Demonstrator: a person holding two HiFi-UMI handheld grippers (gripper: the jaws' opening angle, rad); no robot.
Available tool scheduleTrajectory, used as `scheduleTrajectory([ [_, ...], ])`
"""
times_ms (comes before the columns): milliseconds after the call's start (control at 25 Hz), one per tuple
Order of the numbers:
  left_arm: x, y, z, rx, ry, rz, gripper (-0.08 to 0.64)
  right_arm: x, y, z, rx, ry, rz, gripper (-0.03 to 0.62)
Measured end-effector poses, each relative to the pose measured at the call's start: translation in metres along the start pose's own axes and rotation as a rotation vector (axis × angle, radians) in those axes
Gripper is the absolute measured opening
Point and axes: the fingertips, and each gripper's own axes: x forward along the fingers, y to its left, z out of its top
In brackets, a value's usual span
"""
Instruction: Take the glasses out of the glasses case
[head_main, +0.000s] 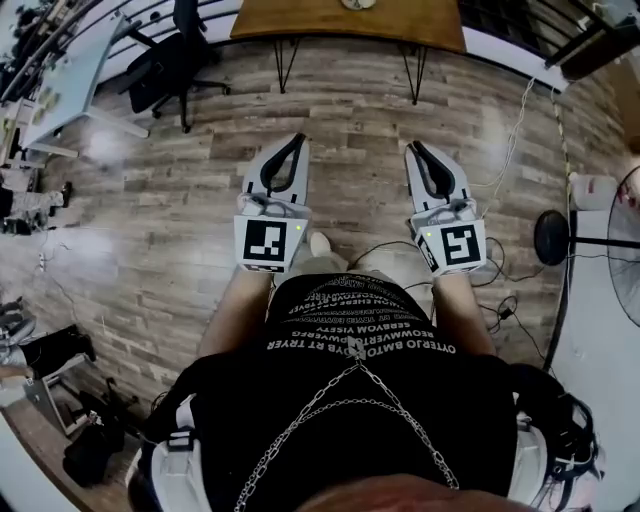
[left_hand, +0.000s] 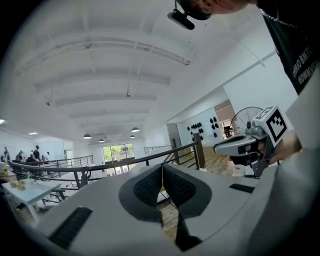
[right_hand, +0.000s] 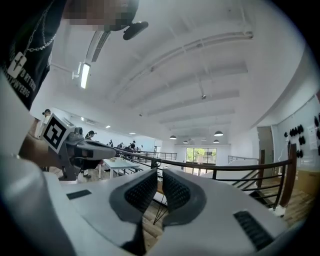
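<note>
Glasses case: not to be found in any of the three views, and neither are the glasses (so no point can be given for either).
Handling, as a judgement: the case is probably light and stiff with a smooth shell that could skid, so one tool should pin its base while the other lifts the lid edge. The glasses would be light and fragile, best pinched at the bridge or at a temple arm near the hinge, never on the lenses.
Case relative to the tools: cannot tell. The likeliest place is the wooden table at the top of the head view, well ahead of both grippers.
Far left: an office chair stands on the plank floor, well apart from the person.
Left gripper: held level and pointing toward the table. Its own view shows the jaws closed tip to tip with nothing between them, and only a railing beyond.
Right gripper: beside the left one but not touching it, also level. Its jaws are together and hold nothing.
Far right: a standing fan and loose cables on the floor.
Step, as a judgement: not begun; the case must first be reached.
</note>
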Motion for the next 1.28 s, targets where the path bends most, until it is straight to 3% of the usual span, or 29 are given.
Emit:
scheduleTrajectory([
  [120,0.019,0.02,-0.008,0.025,0.007,-0.016,0.029,0.028,0.008,-0.009,0.044,0.01,-0.001,0.066],
  [240,0.045,0.043,0.0,0.1,-0.017,-0.027,0.028,0.059,0.011,-0.026,0.111,0.058,-0.007,0.097],
  [320,0.061,0.061,0.008,0.133,-0.036,-0.017,0.029,0.079,0.009,-0.029,0.078,0.086,0.005,0.118],
  [400,0.076,0.081,0.006,0.081,-0.051,0.01,0.029,0.098,-0.003,-0.023,0.022,0.085,-0.027,0.127],
  [520,0.092,0.098,-0.014,-0.019,-0.044,0.027,0.028,0.128,-0.02,-0.003,0.03,0.044,-0.09,0.13],
  [640,0.094,0.095,-0.031,-0.004,-0.022,-0.007,0.028,0.146,-0.018,0.012,-0.019,0.006,-0.082,0.136],
  [760,0.092,0.108,-0.031,-0.035,-0.023,0.013,0.028,0.147,-0.022,0.009,-0.005,0.004,-0.083,0.135],
  [1000,0.067,0.13,-0.024,-0.044,-0.038,0.038,0.028,0.131,-0.013,-0.01,0.005,0.044,-0.137,0.127],
  [1280,0.061,0.123,-0.019,-0.051,-0.064,-0.017,0.028,0.126,0.007,-0.024,-0.026,0.126,-0.11,0.127],
])
